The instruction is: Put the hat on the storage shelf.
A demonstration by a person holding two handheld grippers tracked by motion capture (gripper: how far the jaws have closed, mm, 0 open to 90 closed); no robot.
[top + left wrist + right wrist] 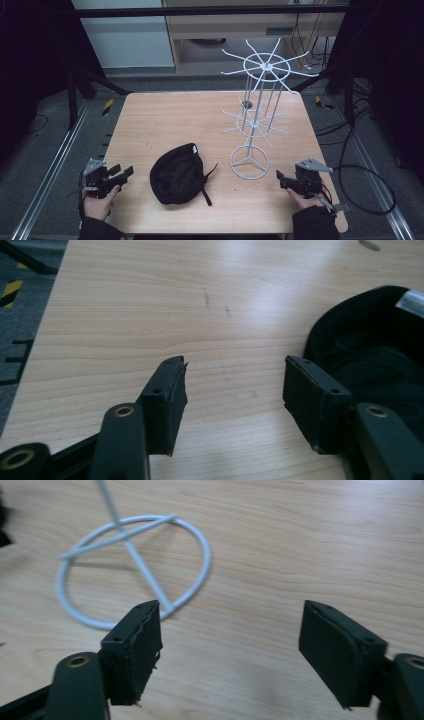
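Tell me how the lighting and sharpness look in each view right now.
High view: dim, dark surroundings, black cap shows little detail. Left gripper view: bright glare washes the table at top. Right gripper view: soft, white rack base slightly blurred, faint shadow under its ring.

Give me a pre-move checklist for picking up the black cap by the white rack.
1. Left hand-held gripper open, nothing between its jaws: ok.
2. Right hand-held gripper open, nothing between its jaws: ok.
3. Cap lies flat on the table, free of both grippers: ok.
4. Rack stands upright, apart from the cap: ok.
5. Bare table between left gripper and cap: ok.
6. Cap strap free of snags: cannot tell.
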